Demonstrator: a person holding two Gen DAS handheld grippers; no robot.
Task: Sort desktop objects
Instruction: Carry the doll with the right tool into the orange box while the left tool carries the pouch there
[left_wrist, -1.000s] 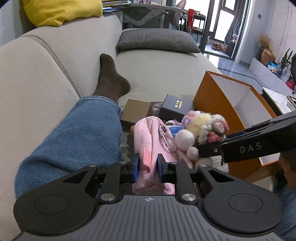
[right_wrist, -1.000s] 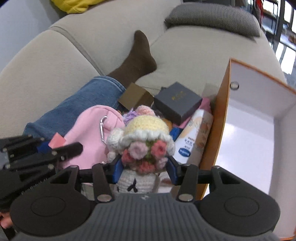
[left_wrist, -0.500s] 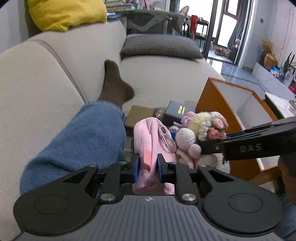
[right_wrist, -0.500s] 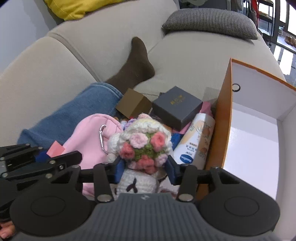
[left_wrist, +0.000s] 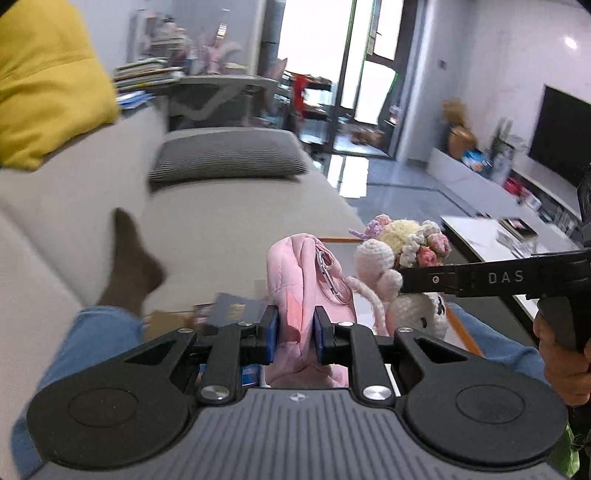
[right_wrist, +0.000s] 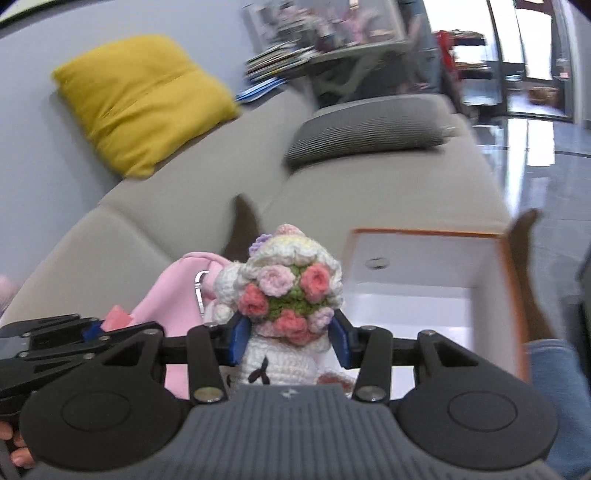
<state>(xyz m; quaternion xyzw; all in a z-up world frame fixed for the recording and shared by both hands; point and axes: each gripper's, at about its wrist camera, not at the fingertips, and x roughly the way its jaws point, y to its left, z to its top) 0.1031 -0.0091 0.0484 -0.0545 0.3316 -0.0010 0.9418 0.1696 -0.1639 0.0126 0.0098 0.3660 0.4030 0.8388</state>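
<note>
My left gripper (left_wrist: 295, 332) is shut on a pink fabric pouch (left_wrist: 299, 273) with a metal carabiner and holds it up in the air. Beside it on the right, my right gripper (right_wrist: 291, 338) is shut on the white body of a crochet doll (right_wrist: 291, 291) that carries a bunch of pink flowers. In the left wrist view the doll (left_wrist: 406, 243) hangs just right of the pouch, touching it. The open orange box (right_wrist: 424, 232) with a white inside lies below and right of the doll. The right wrist view shows the pouch (right_wrist: 170, 295) left of the doll.
A person's jeans leg and dark sock (left_wrist: 133, 262) rest on the beige sofa. A dark gift box (left_wrist: 236, 306) lies below the left gripper. A yellow cushion (right_wrist: 144, 99) and a grey striped cushion (right_wrist: 369, 136) sit further back. A low white table (left_wrist: 491, 236) stands at the right.
Both grippers have risen with the pouch and the doll still held. The boxes and the lotion tube on the sofa have dropped out of sight, and the orange box now lies lower.
</note>
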